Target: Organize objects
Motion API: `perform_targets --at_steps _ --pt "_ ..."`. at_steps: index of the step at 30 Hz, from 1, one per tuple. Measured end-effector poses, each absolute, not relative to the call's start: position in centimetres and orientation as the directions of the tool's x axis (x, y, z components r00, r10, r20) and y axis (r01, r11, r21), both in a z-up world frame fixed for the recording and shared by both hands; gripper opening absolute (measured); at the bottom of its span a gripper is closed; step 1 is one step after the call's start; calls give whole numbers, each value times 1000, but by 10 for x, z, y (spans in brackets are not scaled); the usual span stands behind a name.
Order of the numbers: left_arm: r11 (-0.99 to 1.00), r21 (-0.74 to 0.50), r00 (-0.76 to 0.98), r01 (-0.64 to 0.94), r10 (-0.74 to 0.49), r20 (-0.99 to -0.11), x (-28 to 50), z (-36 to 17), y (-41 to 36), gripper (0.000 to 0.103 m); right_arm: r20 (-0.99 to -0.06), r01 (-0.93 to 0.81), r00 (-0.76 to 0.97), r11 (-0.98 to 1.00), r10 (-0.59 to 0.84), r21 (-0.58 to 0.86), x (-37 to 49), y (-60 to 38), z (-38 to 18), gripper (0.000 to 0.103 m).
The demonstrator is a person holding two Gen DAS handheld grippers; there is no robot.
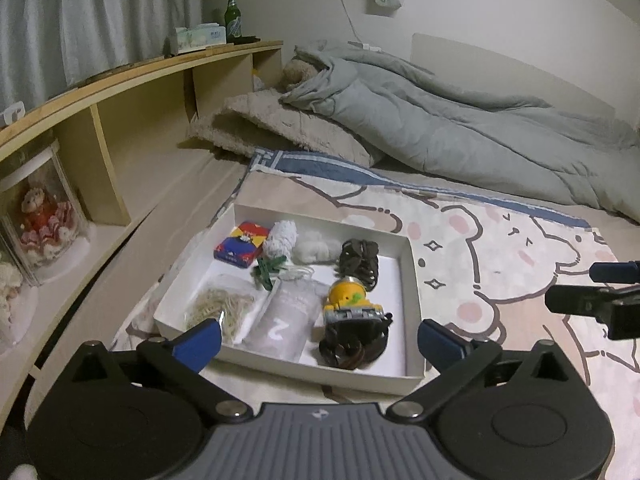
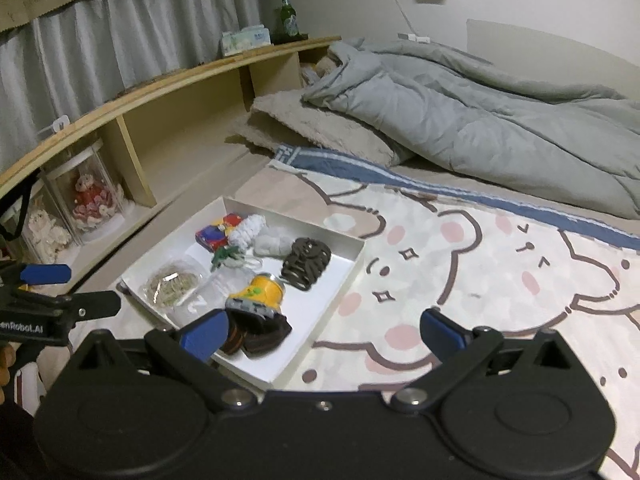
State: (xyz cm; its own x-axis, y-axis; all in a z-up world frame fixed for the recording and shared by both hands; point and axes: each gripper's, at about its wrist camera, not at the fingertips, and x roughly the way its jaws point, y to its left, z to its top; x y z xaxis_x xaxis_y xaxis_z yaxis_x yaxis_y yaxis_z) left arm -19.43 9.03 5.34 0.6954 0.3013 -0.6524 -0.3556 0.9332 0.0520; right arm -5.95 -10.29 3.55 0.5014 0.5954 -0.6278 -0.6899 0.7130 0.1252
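A shallow white box (image 1: 414, 280) lies on the bed. It holds a red and blue card pack (image 1: 240, 244), a green peg (image 1: 270, 272), a bag of rubber bands (image 1: 224, 308), a clear pouch marked 2 (image 1: 284, 320), a yellow toy (image 1: 348, 300) and a dark brown hair claw (image 1: 360, 260). My left gripper (image 1: 320, 340) hovers open over the box's near edge, gripping nothing. My right gripper (image 2: 322, 332) is open too, above the box's right corner (image 2: 340, 284) and the blanket, with the yellow toy (image 2: 264, 290) ahead of its left finger.
A bear-print blanket (image 2: 480, 264) covers the bed to the right of the box. A grey duvet (image 1: 460, 120) and a pillow (image 1: 280, 124) lie behind. On the left, a wooden shelf (image 1: 132, 76) carries a doll in a clear case (image 1: 40, 220), a green bottle (image 1: 232, 18) and a tissue box (image 1: 200, 36).
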Motion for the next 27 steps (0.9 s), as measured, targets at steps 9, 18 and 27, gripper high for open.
perform_targets --at_steps 9,18,27 --pt "927 91 689 -364 333 -644 -207 43 79 103 -661 -680 499 726 561 102 -68 -109 20 103" --pt "928 102 669 -358 331 -665 -212 32 78 103 -690 -686 478 722 543 94 -76 -113 12 103" --pt "938 102 677 -333 313 -666 -215 29 72 103 -696 -692 470 717 543 91 -81 -112 10 103"
